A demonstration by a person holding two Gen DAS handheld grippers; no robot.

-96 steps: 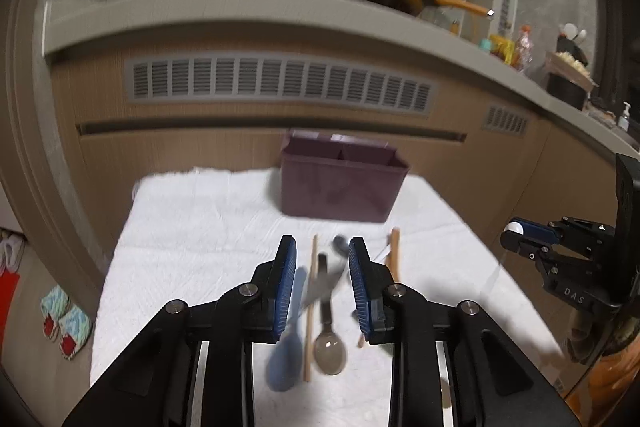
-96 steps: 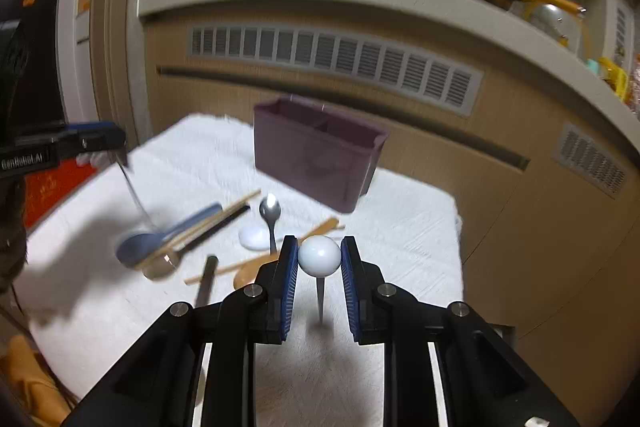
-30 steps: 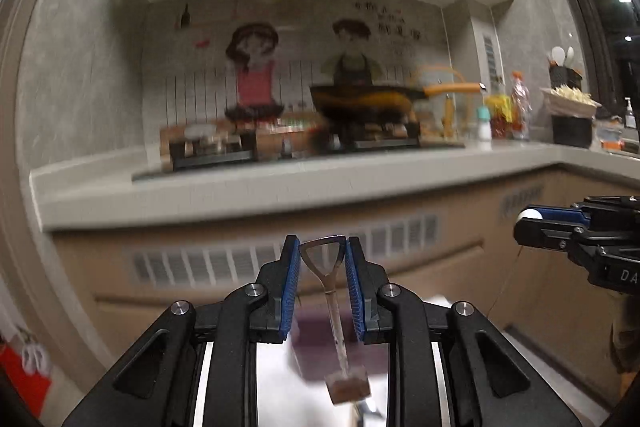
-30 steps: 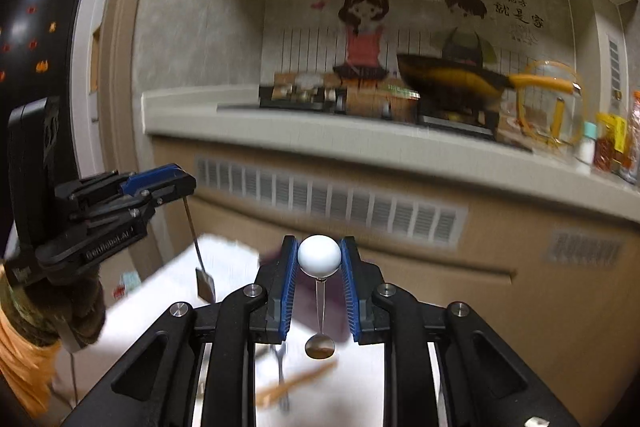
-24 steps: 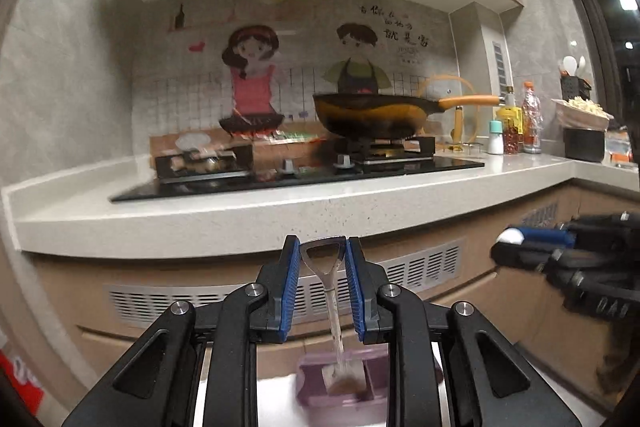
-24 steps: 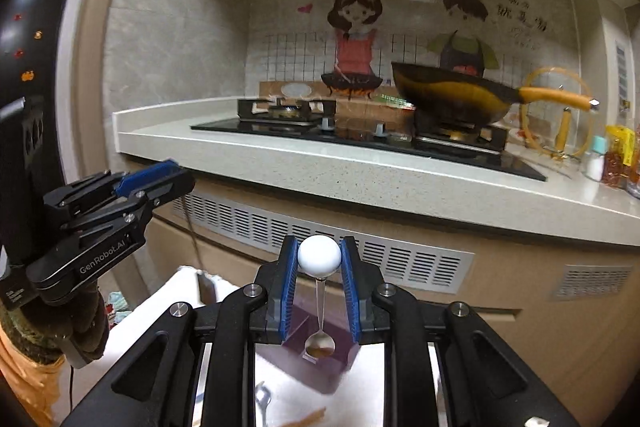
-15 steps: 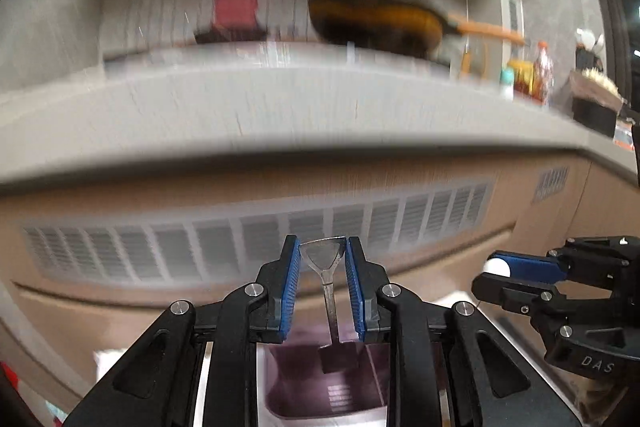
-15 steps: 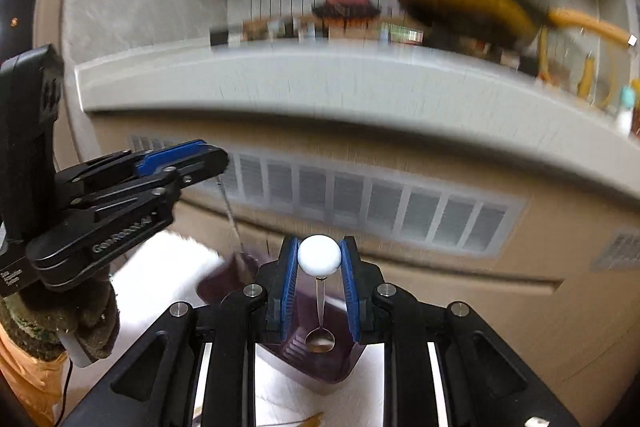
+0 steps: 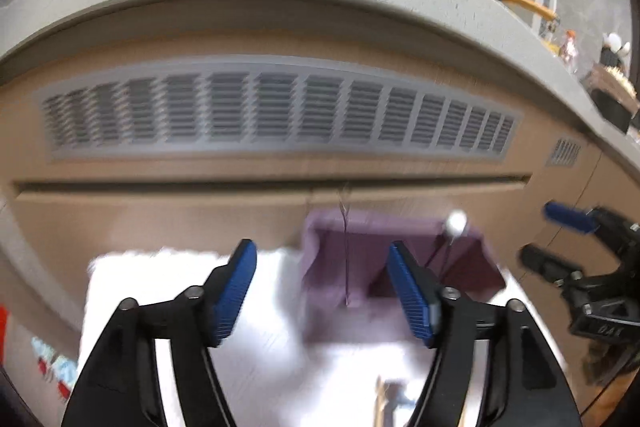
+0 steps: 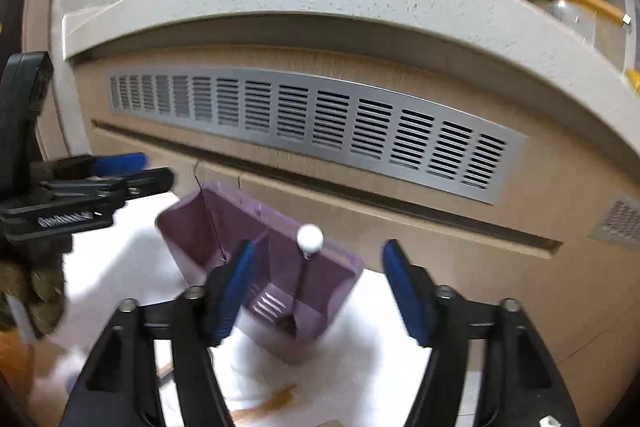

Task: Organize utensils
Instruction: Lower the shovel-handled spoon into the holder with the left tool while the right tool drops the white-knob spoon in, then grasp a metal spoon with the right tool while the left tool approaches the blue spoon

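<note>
Cabinet front with vent grille runs close behind the white cloth. Purple divided utensil caddy stands on the cloth near its back edge, bare cloth to its left and front. Left gripper jaws opening, nothing between the pads; thin metal utensil stands in caddy's left compartment. Right gripper jaws opening, released; white-knobbed spoon upright in right compartment. Wooden utensil lies on the cloth in front.

The purple caddy stands on a white cloth; a white-knobbed spoon inside; behind, a grey slatted vent on beige.
</note>
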